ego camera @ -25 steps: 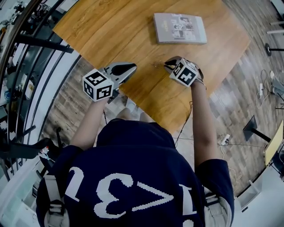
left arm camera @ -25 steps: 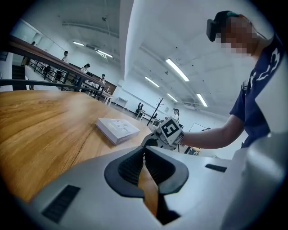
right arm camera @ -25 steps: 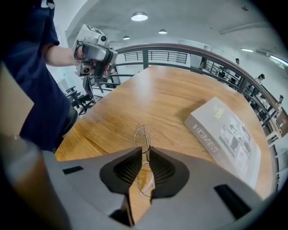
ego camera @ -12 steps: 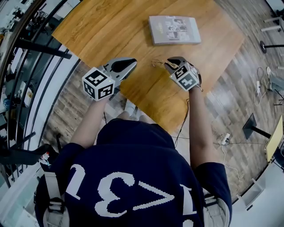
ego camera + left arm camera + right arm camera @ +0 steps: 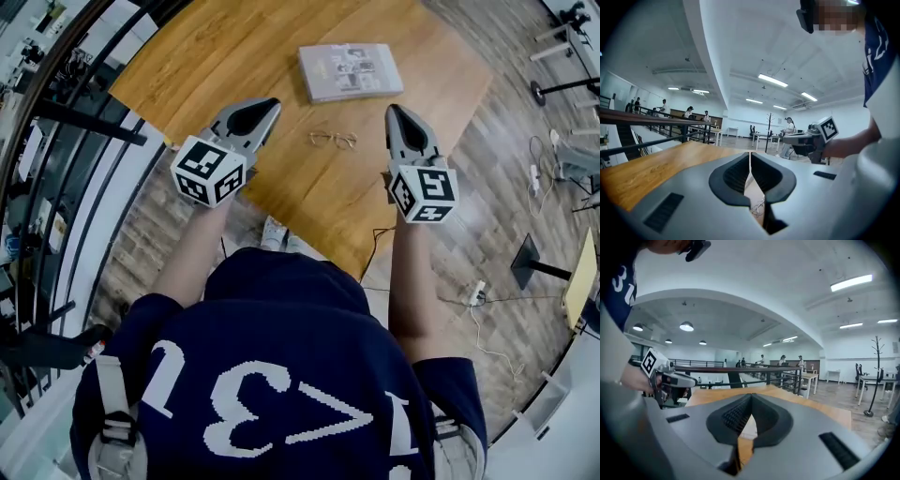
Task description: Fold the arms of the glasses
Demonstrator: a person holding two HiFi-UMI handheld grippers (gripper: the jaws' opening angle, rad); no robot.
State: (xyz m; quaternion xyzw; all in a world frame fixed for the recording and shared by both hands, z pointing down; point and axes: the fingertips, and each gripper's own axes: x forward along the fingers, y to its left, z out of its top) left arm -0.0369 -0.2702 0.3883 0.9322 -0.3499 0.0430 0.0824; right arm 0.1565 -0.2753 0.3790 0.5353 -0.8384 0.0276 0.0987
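The thin wire-framed glasses [image 5: 333, 140] lie on the wooden table [image 5: 234, 56], between and below my two grippers. Through the gap under the left gripper's jaws the glasses [image 5: 757, 206] show small on the wood. My left gripper [image 5: 273, 101] hangs above the table's near left edge, jaws shut [image 5: 750, 153] on nothing. My right gripper [image 5: 392, 110] is raised to the right of the glasses. Its jaws have just been closing and stand shut [image 5: 751, 395] with nothing between them. Each gripper view shows the other gripper to the side, level with it.
A grey book [image 5: 349, 71] lies flat on the table beyond the glasses. The table's near corner [image 5: 352, 267] juts toward the person. A railing [image 5: 84, 103] runs along the left, with wood-plank floor [image 5: 487, 216] and cables to the right.
Both grippers have lifted off the table. The right one rose most and turned away from the glasses, which were at its jaws and now lie free on the wood.
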